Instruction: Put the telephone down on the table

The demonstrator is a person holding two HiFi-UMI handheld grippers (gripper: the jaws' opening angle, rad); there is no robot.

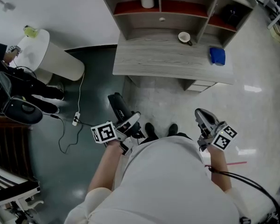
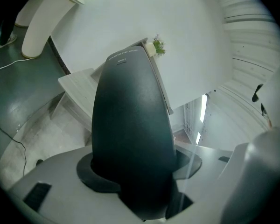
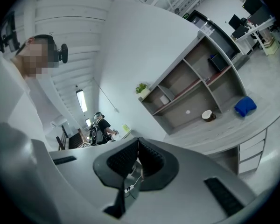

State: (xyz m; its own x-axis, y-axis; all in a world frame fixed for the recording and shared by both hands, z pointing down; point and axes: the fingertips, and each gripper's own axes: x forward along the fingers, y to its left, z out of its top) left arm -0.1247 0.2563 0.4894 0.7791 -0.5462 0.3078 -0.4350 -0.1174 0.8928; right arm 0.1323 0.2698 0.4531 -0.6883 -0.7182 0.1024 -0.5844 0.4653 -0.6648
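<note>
Grey wooden table point(image 1: 168, 59) with shelves, far across a glossy floor | left gripper point(image 1: 129, 123) clamped on black telephone point(image 1: 118, 105), held in the air near the person, well short of the table | small print at handset's tip unreadable | right gripper point(image 1: 204, 117) closed, empty | cup point(image 1: 184, 37) and blue object point(image 1: 217, 56) on the table

White short-sleeved shirt point(image 1: 172, 181). Black shoes point(image 1: 161, 129) just above shirt. Left gripper point(image 1: 127, 119) at shirt's left, right gripper point(image 1: 202, 114) at shirt's right: grey shells, black pads, black-white marker cubes point(image 1: 104, 133). Black cables point(image 1: 245, 183) along shirt's right edge.
</note>
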